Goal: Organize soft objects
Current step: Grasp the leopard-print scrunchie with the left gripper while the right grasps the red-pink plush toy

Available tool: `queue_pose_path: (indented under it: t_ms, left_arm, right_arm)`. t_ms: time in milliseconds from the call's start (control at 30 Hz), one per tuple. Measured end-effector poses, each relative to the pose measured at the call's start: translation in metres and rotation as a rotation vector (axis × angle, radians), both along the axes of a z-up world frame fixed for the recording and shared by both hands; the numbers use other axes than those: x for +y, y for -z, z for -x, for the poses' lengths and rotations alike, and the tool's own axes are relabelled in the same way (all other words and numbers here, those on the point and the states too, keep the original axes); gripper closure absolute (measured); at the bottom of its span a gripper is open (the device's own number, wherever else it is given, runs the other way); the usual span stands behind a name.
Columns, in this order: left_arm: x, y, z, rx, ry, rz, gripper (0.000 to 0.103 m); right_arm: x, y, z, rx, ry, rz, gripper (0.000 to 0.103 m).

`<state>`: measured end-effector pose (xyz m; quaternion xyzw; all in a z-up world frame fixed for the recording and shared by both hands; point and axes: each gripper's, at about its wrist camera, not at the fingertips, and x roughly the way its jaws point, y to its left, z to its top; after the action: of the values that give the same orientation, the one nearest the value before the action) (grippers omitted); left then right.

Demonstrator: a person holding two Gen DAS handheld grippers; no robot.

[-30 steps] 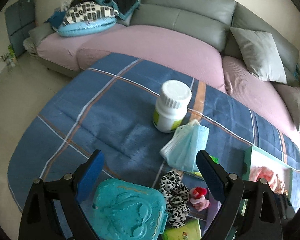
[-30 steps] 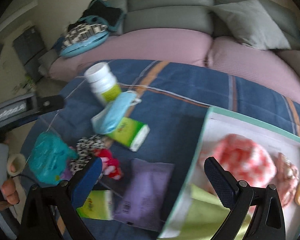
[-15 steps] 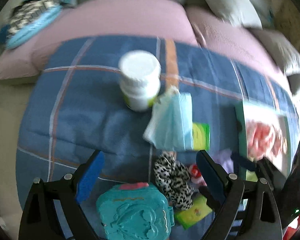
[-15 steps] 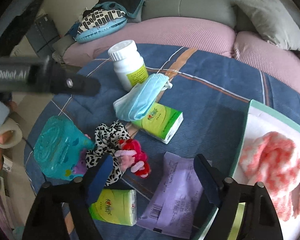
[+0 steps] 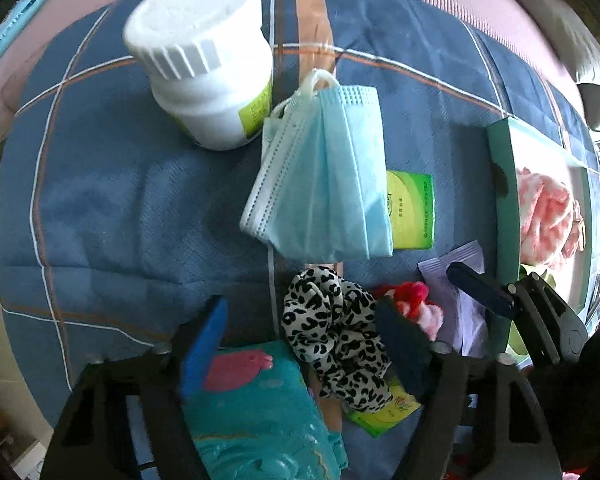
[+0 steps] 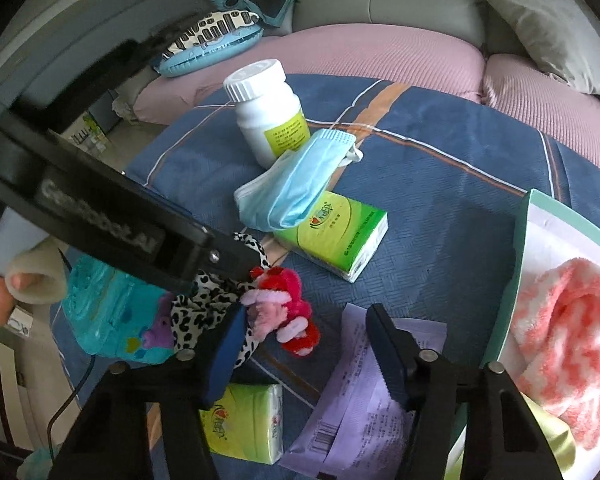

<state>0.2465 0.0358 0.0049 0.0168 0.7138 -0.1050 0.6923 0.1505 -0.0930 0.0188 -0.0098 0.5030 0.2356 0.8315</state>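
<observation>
While both pairs of jaws have just been closing, neither has pinched anything yet. Your left gripper [image 5: 304, 344] points straight down with the leopard-print scrunchie [image 5: 334, 336] bunched between its half-narrowed fingers, the teal toy case [image 5: 256, 412] crowding the left finger. Centre on the scrunchie's thick fold so you lift cloth only, not the case or the tissue pack beneath.

Your right gripper [image 6: 304, 344], also half-narrowed, has the red and pink plush toy [image 6: 284, 304] just ahead of its left finger and the purple sachet [image 6: 352, 396] under its right; shift toward the plush before you squeeze.

Beyond the fingers, a blue checked cloth [image 6: 440, 184] covers the table, with the green-rimmed tray [image 6: 516, 280] to the right already holding a pink fluffy cloth [image 6: 564, 320], and a sofa behind.
</observation>
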Motion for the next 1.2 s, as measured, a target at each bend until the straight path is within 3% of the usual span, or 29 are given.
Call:
queue_pose_path:
  t_ms: [33, 300, 467, 600, 667, 867, 1200]
  left_arm:
    - [0.0, 0.002, -0.001, 0.01, -0.005, 0.004, 0.045]
    - [-0.015, 0.014, 0.0, 0.02, 0.011, 0.031, 0.059]
    - [-0.026, 0.015, 0.003, -0.007, 0.015, 0.023, 0.079]
    - [-0.03, 0.012, 0.003, -0.023, 0.011, 0.021, 0.081]
    - [-0.03, 0.004, 0.01, -0.032, 0.007, 0.021, 0.082]
    - [-0.035, -0.002, 0.018, -0.048, 0.0, 0.001, 0.083]
    - [-0.035, -0.017, 0.026, -0.068, -0.01, 0.008, 0.083]
  right_arm:
    - [0.0, 0.0, 0.0, 0.0, 0.001, 0.001, 0.047]
    - [0.0, 0.003, -0.002, 0.007, -0.002, -0.004, 0.062]
    - [-0.002, 0.001, -0.002, 0.005, 0.007, -0.008, 0.07]
    - [-0.006, -0.001, -0.003, 0.004, 0.011, -0.02, 0.07]
    - [-0.007, -0.001, -0.004, 0.001, 0.014, -0.026, 0.079]
    - [-0.011, -0.006, -0.003, -0.007, 0.014, -0.051, 0.083]
    - [-0.025, -0.02, -0.001, -0.04, 0.034, -0.077, 0.084]
